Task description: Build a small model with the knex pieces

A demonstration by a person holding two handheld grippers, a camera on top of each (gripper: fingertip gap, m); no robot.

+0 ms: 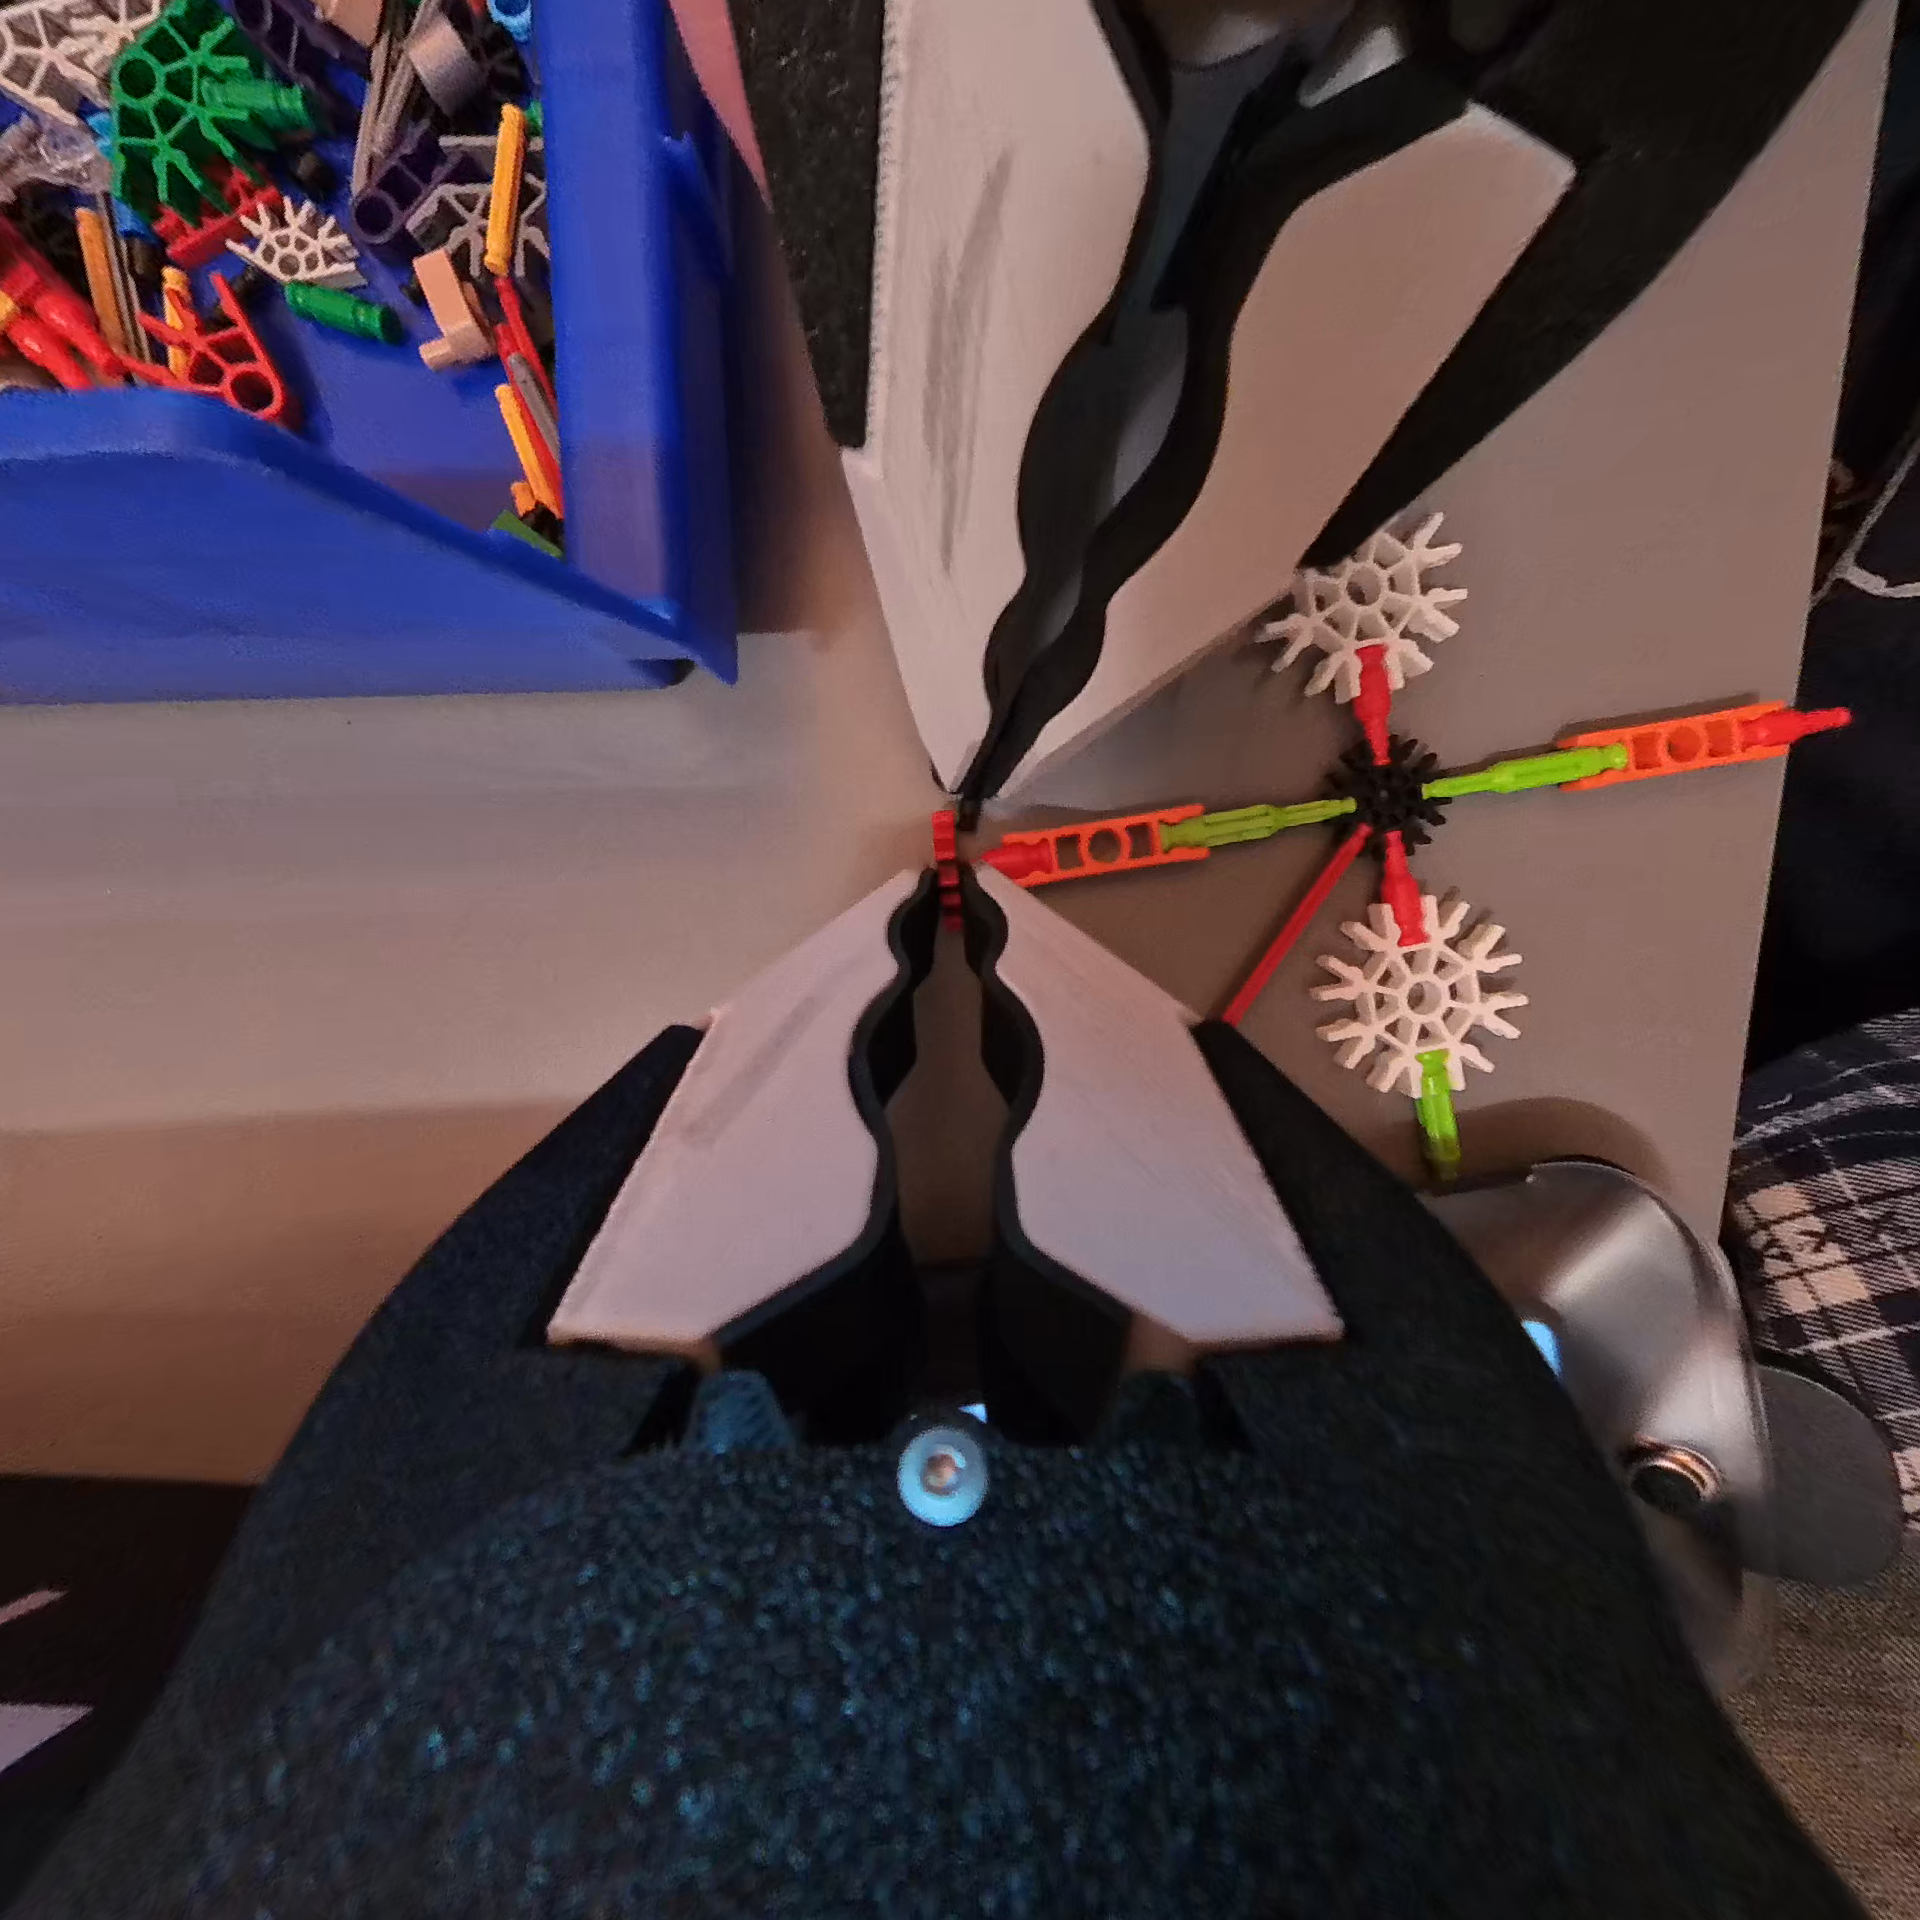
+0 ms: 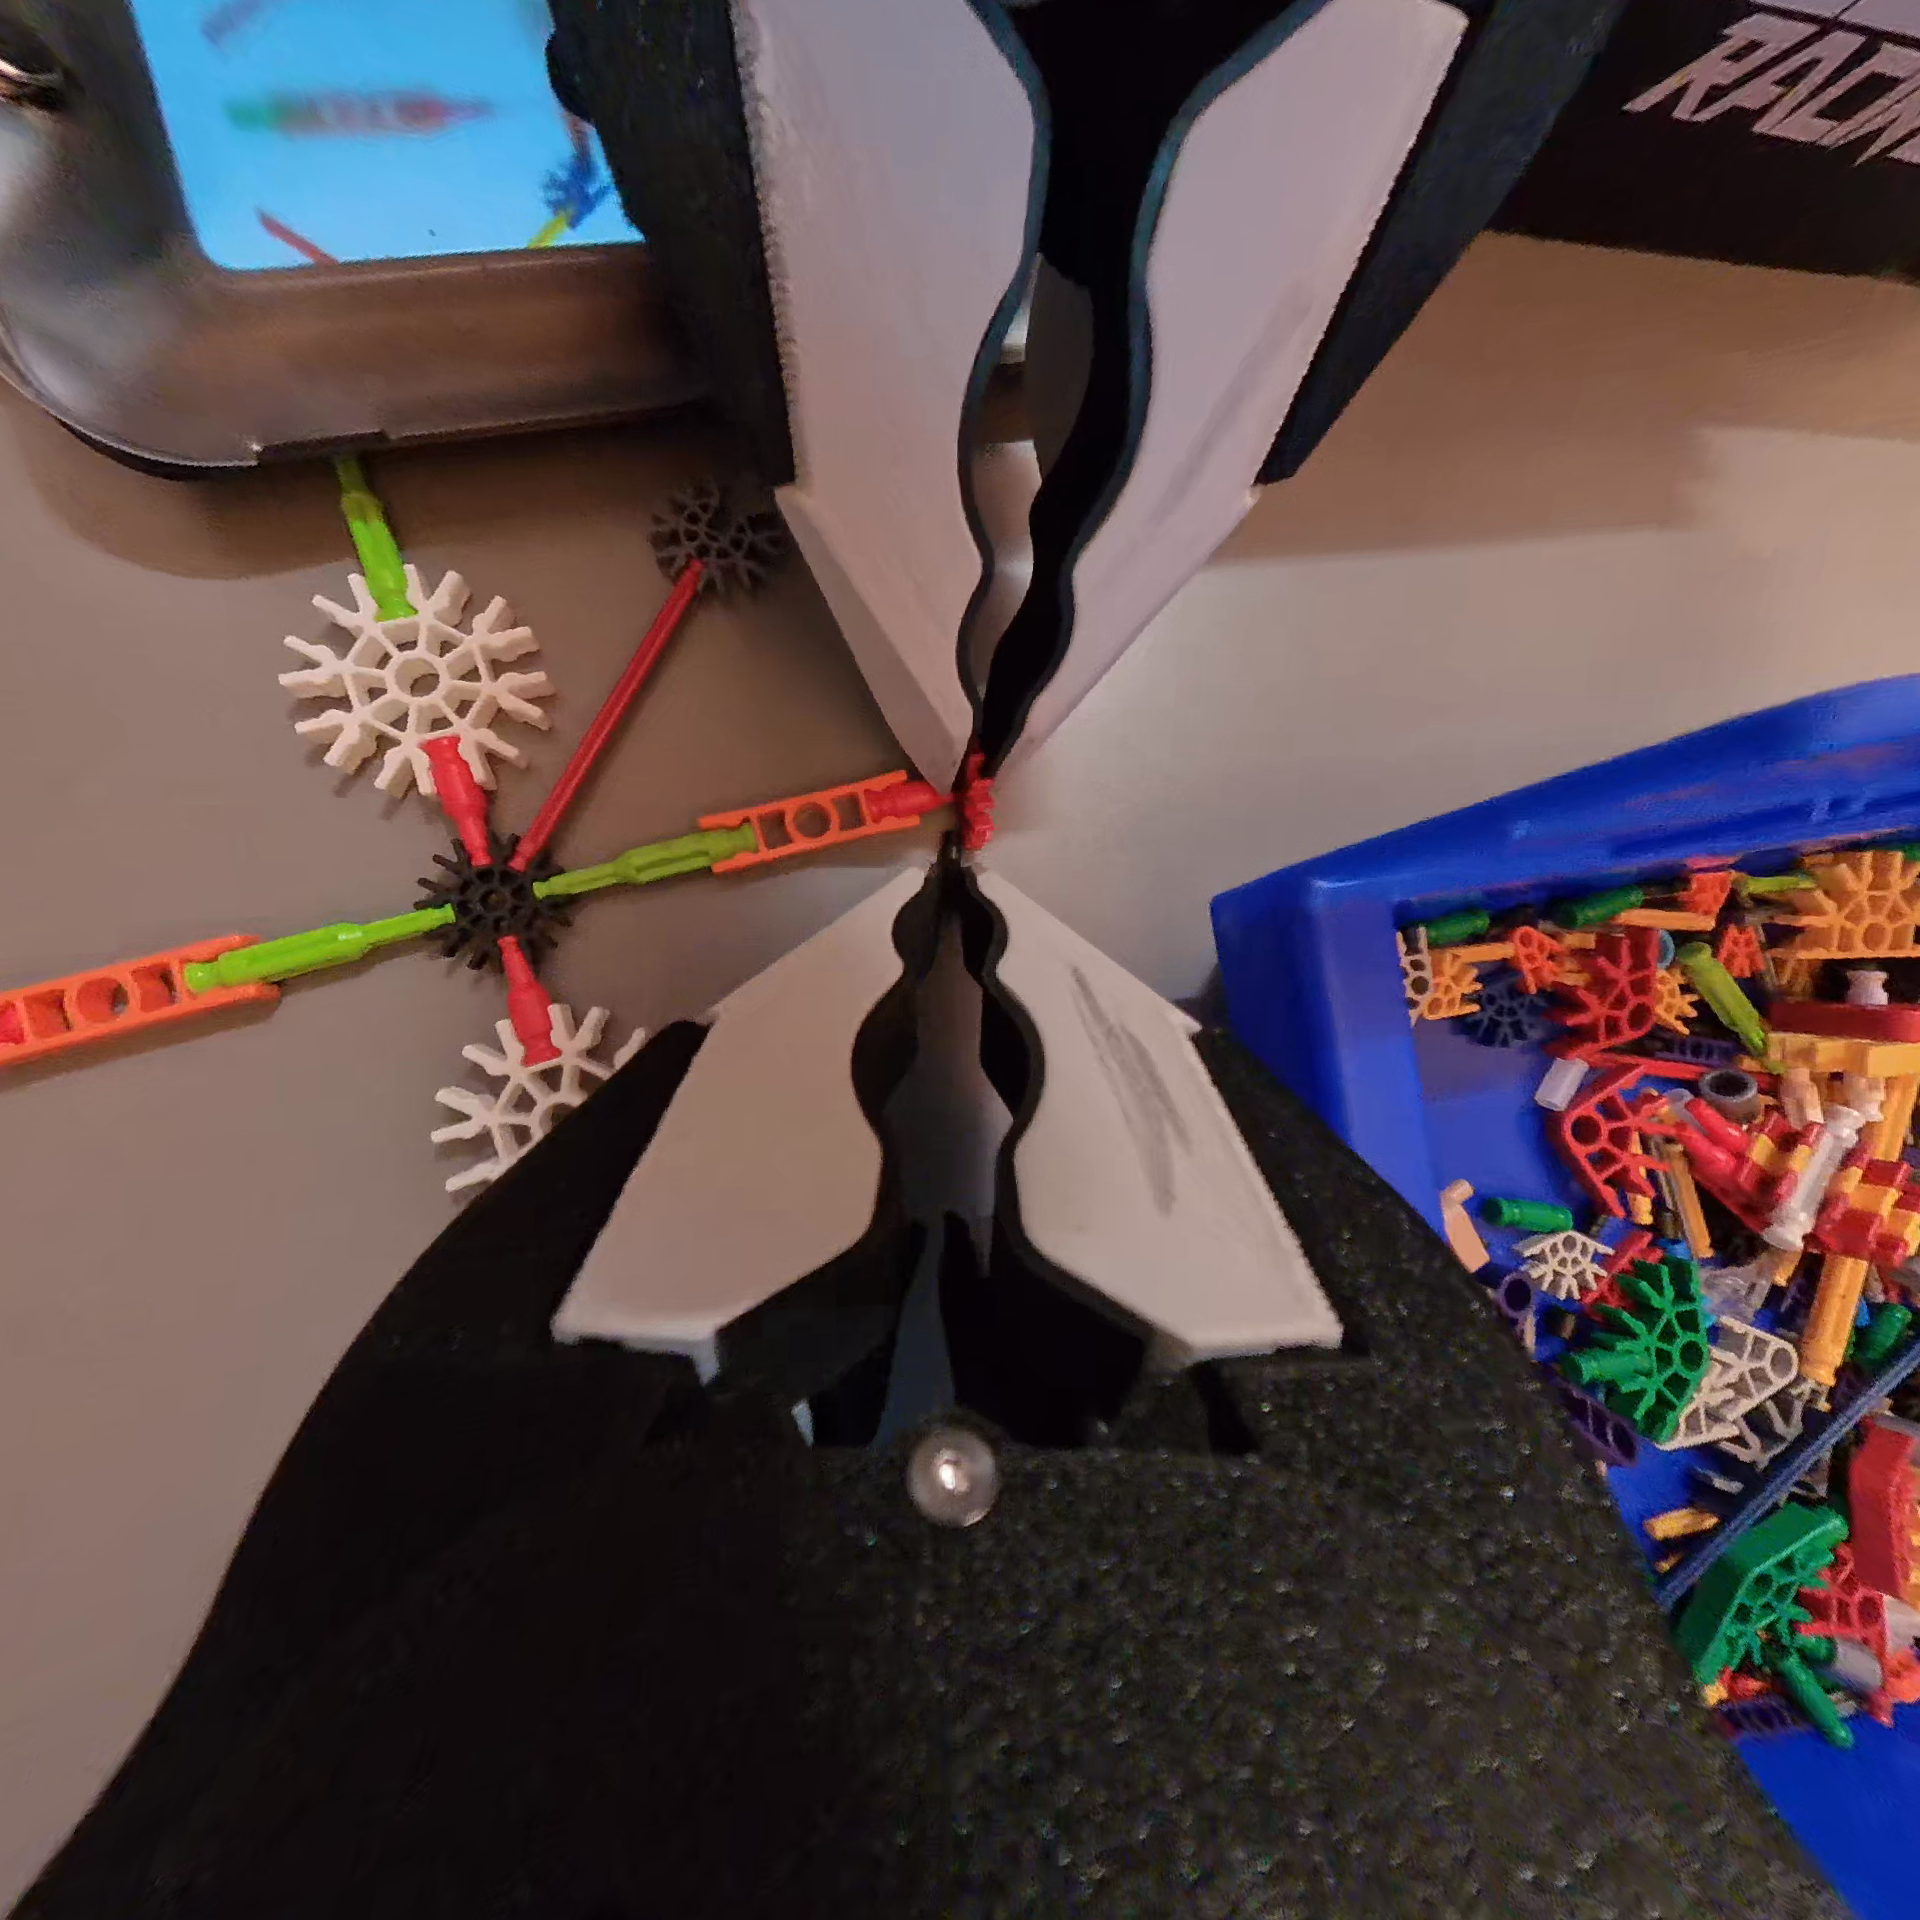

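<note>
Red and tiny, a toothed connector (image 1: 943, 871) sits pinched in the left gripper (image 1: 943, 894), jaws nearly closed on it. The right gripper (image 1: 968, 800) meets it from twelve o'clock, jaws pressed together, tips against the connector. At three o'clock lies the orange clip (image 1: 1101, 847) of the rod model; the blue bin (image 1: 644, 343) sits at ten o'clock.

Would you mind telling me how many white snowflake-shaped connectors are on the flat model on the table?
2. One white snowflake connector sits near the tablet, carrying a green rod; the other white snowflake connector lies across the black hub, partly hidden by the right gripper.
</note>
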